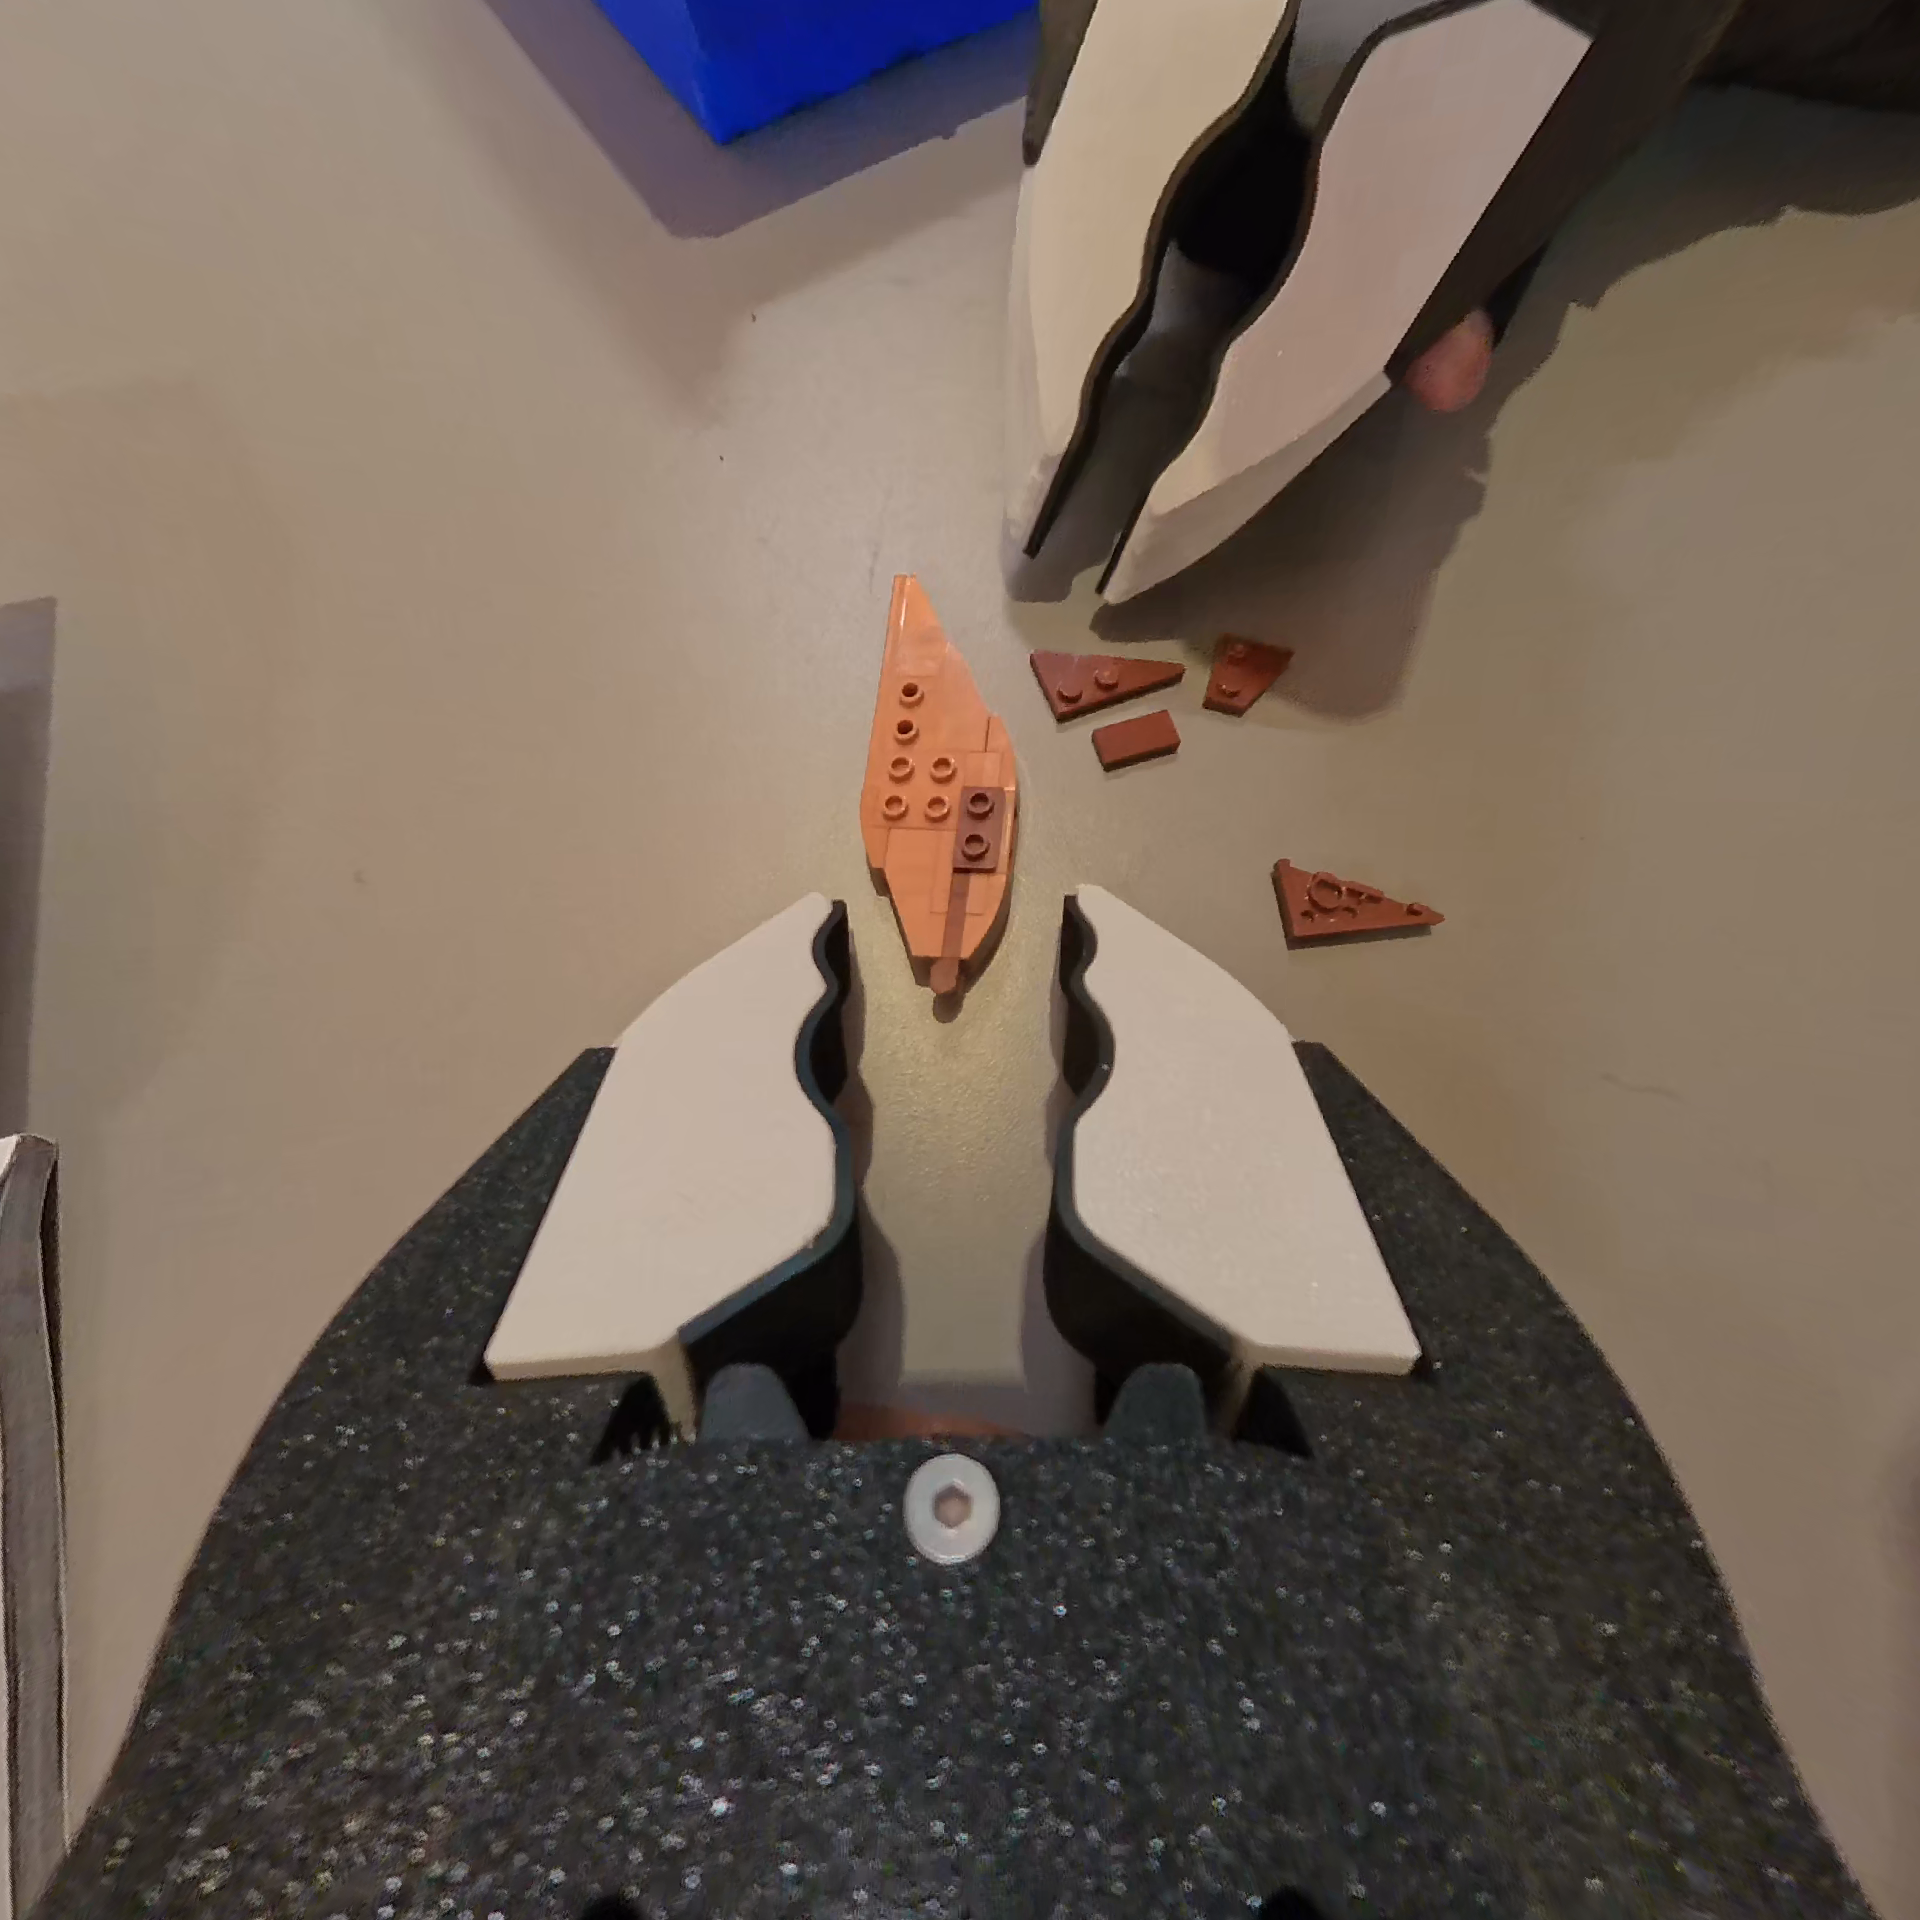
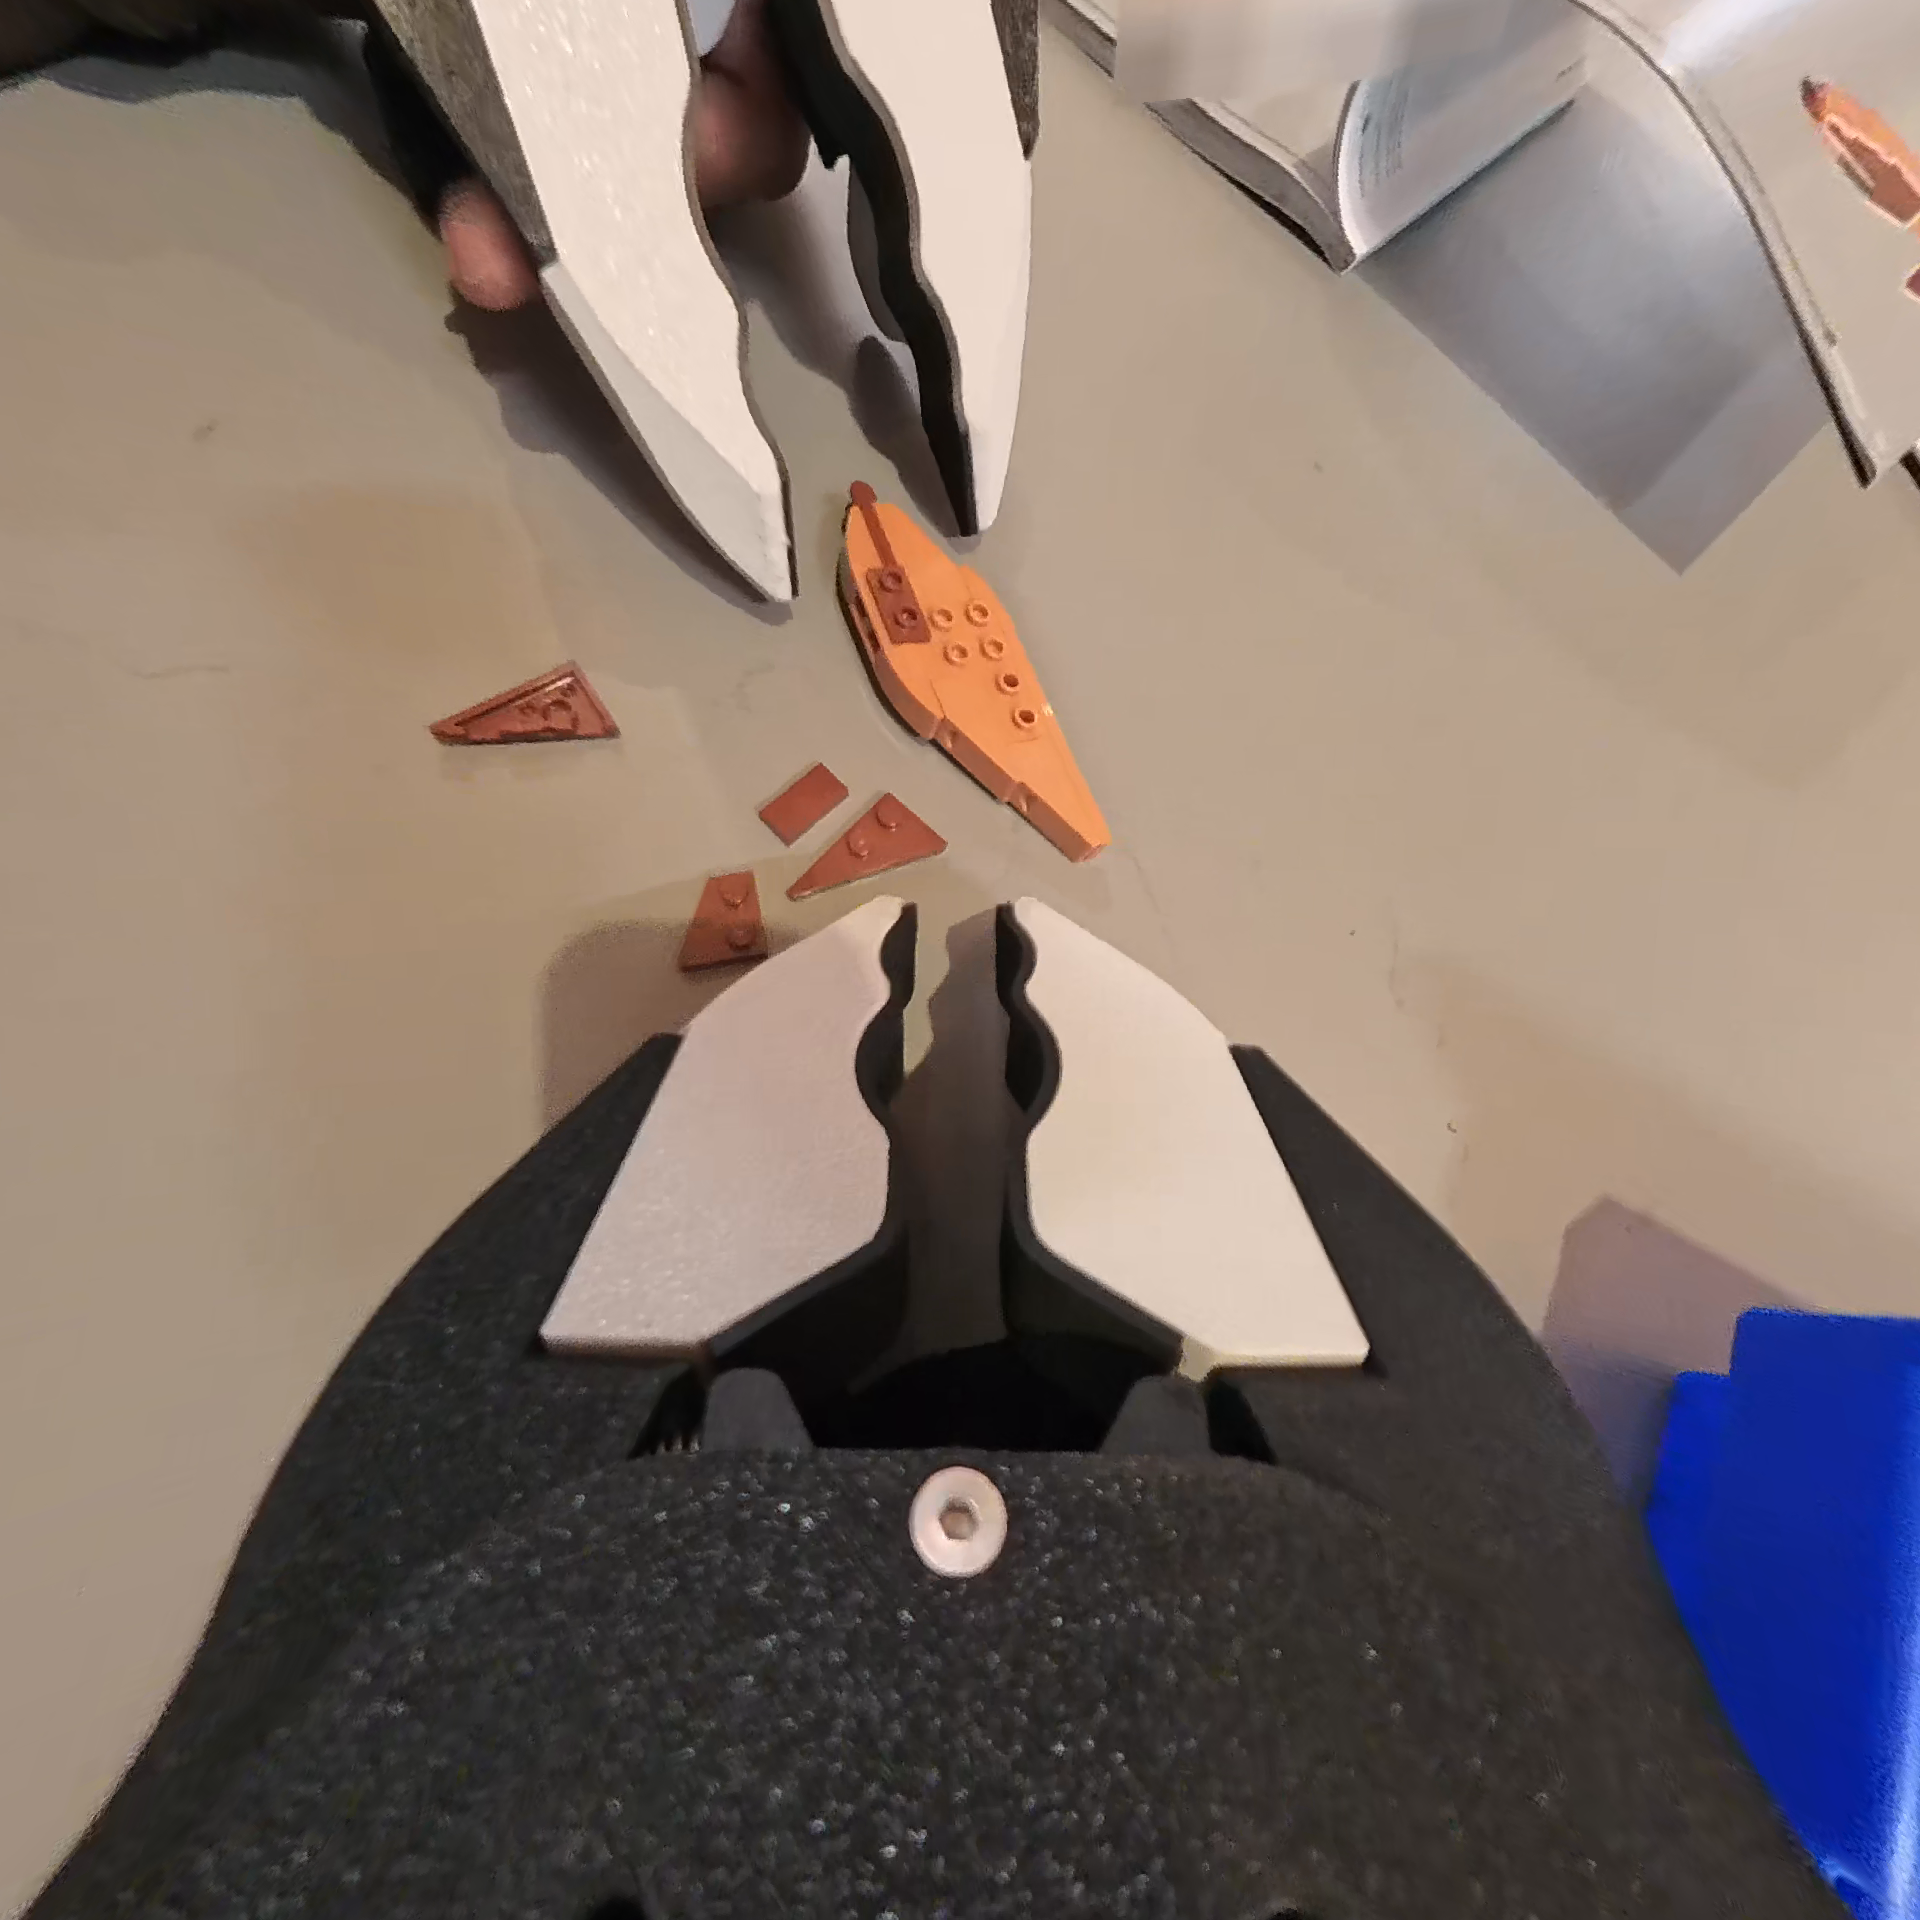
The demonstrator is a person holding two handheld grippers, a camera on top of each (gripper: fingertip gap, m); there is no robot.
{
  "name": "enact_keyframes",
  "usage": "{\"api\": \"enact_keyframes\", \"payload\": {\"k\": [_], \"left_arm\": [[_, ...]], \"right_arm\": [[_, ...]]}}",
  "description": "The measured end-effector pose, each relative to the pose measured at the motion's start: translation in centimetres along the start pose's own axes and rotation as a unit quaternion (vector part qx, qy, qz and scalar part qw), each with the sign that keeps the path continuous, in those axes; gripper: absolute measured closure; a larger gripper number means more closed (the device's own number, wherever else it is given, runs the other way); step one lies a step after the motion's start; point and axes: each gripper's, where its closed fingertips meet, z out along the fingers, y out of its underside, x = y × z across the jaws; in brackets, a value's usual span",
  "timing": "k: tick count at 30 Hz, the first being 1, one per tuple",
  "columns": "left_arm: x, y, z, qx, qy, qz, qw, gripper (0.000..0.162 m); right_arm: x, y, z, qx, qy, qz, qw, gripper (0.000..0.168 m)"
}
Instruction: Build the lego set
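Tongs first: the left gripper (image 1: 954,914) has its jaws spread wide with nothing between the pads, and the blunt end of the orange lego build (image 1: 940,795) sits on the table just ahead of its tips, right in line with the gap. The right gripper (image 2: 956,914) is only a crack open, almost closed, also empty-handed, hanging just above the table (image 1: 416,520) near the loose brown bits. The build is a flat, pointy leaf-shaped thing with studs on top and a small dark brown plate (image 1: 978,828) stuck on it. Off to its side lie four loose reddish-brown pieces: a long wedge plate (image 2: 868,847), a smaller wedge (image 2: 727,920), a little smooth tile (image 2: 802,800), and, a bit apart from those, a wedge lying underside up (image 2: 530,712). Further out there's an open instruction booklet (image 2: 1558,187) and something bright blue (image 2: 1797,1558) at the table edge.
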Motion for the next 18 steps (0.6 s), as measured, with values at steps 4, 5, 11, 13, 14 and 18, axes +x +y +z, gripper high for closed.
{"api": "enact_keyframes", "payload": {"k": [4,5,11,13,14,18], "left_arm": [[0.0,0.0,0.0,-0.002,-0.001,0.003,1.0,0.123],[0.0,0.1,0.0,-0.002,-0.001,0.003,1.0,0.123],[0.1,0.1,0.1,-0.004,-0.002,0.006,1.0,0.123],[0.1,0.1,0.1,-0.004,-0.002,0.006,1.0,0.123],[0.1,0.1,0.1,-0.004,-0.002,0.006,1.0,0.123],[0.1,0.1,0.1,-0.004,-0.002,0.006,1.0,0.123]], "right_arm": [[0.1,-0.2,0.2,0.0,0.005,-0.006,1.0,0.153],[0.1,-0.3,0.2,0.0,0.008,-0.008,1.0,0.153],[-0.6,-0.7,0.4,0.004,0.01,-0.024,1.0,0.152],[-0.8,-0.8,0.5,0.004,0.01,-0.029,1.0,0.151],[-0.9,-0.9,0.5,0.004,0.01,-0.031,0.999,0.151],[-1.0,-0.9,0.5,0.006,0.01,-0.032,0.999,0.151]]}}
